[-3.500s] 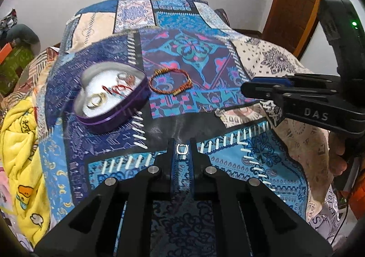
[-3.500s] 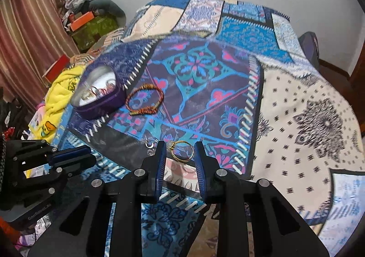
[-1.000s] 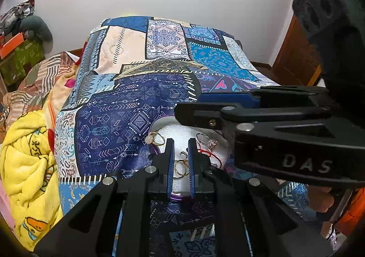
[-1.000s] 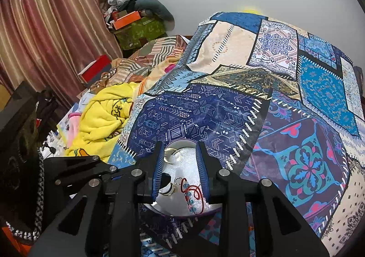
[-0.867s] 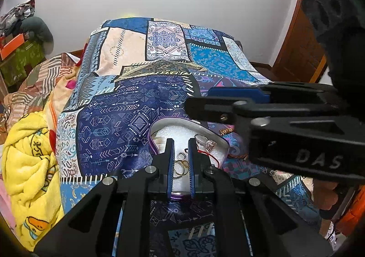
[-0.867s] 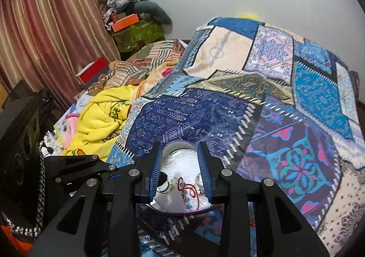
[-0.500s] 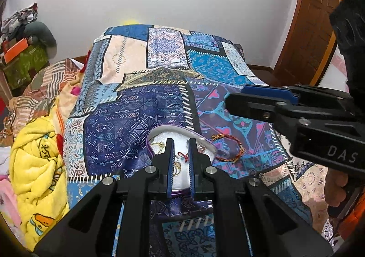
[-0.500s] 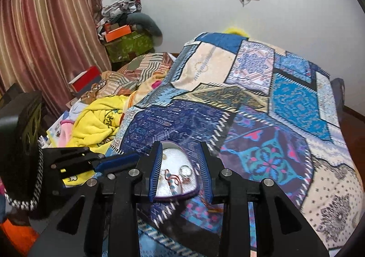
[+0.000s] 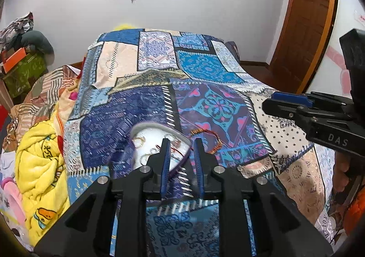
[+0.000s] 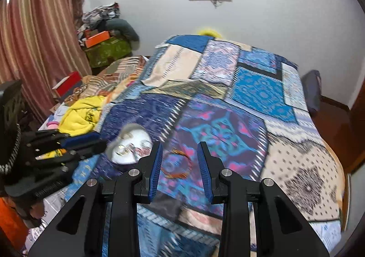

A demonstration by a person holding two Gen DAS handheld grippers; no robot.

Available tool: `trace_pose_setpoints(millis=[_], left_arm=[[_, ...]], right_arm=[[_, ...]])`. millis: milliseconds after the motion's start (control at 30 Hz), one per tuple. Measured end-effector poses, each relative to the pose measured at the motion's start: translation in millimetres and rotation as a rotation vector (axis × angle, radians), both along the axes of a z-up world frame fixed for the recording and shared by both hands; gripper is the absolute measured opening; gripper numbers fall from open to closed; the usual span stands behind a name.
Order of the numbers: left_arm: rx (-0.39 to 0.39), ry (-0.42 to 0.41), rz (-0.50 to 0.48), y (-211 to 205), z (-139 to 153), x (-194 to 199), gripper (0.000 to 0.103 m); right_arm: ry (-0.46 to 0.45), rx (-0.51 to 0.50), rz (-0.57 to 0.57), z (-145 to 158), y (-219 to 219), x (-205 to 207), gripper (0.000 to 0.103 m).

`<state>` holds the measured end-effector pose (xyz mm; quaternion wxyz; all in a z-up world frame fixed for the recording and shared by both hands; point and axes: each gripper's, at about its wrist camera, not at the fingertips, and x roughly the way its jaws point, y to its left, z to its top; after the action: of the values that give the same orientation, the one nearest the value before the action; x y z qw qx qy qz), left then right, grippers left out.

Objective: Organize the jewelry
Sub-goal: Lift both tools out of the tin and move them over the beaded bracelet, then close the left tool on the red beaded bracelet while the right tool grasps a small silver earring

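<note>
While your left tool [image 9: 181, 161] opens with nothing between its pads, line up your right tool [image 10: 179, 165], parted and empty, over the braided bracelet [image 10: 176, 167] lying just beside the heart-shaped tin [image 10: 129, 145] on the bed quilt [image 10: 262, 120]. Descend squarely, pinching cord, not fabric. Mind the tin's rim; the yellow blanket [image 9: 38, 165] lies well apart.

Matt printed patchwork cloth on bedspread [image 9: 205, 106]. Purple box [image 9: 146, 143] on it: shiny rim, white matt lining. Just right of box, bracelet [image 9: 205, 138]: woven orange-brown cord, rough. Left of bedspread, fluffy yellow blanket [image 9: 36, 161]. Behind bedspread, smooth matt painted wall [image 9: 205, 1]; glossy varnished wood door [image 9: 305, 24]. Grippers: matt black plastic, ribbed blue pads [image 9: 165, 161], bright metal screws.
</note>
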<state>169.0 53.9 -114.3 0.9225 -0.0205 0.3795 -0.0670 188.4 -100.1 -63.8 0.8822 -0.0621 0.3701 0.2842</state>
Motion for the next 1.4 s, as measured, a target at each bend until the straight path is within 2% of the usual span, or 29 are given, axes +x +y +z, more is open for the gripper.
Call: trace_pose_setpoints(millis=[333, 567, 767, 933, 1033, 1100, 1133, 1167, 1300, 1400], left_arm=[[-0.021, 0.124, -0.06, -33.4, -39.2, 1.6, 0.021], [-0.035, 0.196, -0.08, -45.0, -66.1, 2.7, 0.021], [-0.045, 0.24, -0.071, -40.1, -81.3, 4.7, 0.021], [-0.063, 0.251, -0.069, -33.7, -88.0, 6.3, 0.021], [-0.063, 0.247, -0.071, -33.6, -88.9, 8.5, 0.021], [-0.062, 0.246, -0.07, -34.1, -89.5, 10.4, 0.021], [-0.062, 0.246, -0.07, -34.2, -89.5, 10.3, 0.021], [-0.063, 0.246, -0.069, -34.5, -89.7, 11.9, 0.021], [-0.061, 0.246, -0.065, -36.5, -89.3, 18.7, 0.022], [-0.066, 0.247, -0.065, -37.7, -87.7, 23.3, 0.028]], right_arm=[[0.105, -0.045, -0.052, -37.9, -36.8, -6.8, 0.029], [0.212, -0.063, -0.008, -74.9, -29.7, -9.4, 0.029], [0.257, -0.073, 0.044, -94.0, -12.0, -7.3, 0.029], [0.269, -0.08, 0.071, -103.5, -1.2, -4.3, 0.029], [0.245, -0.089, 0.077, -104.4, 1.9, -5.2, 0.029], [0.23, -0.096, 0.081, -105.1, 2.2, -7.6, 0.022], [0.224, -0.101, 0.08, -105.7, 4.2, -7.7, 0.015], [0.22, -0.101, 0.08, -105.9, 2.8, -8.8, 0.012], [0.221, -0.086, 0.078, -105.8, 0.5, -6.8, 0.011], [0.226, -0.075, 0.068, -104.6, -2.6, -6.1, 0.011]])
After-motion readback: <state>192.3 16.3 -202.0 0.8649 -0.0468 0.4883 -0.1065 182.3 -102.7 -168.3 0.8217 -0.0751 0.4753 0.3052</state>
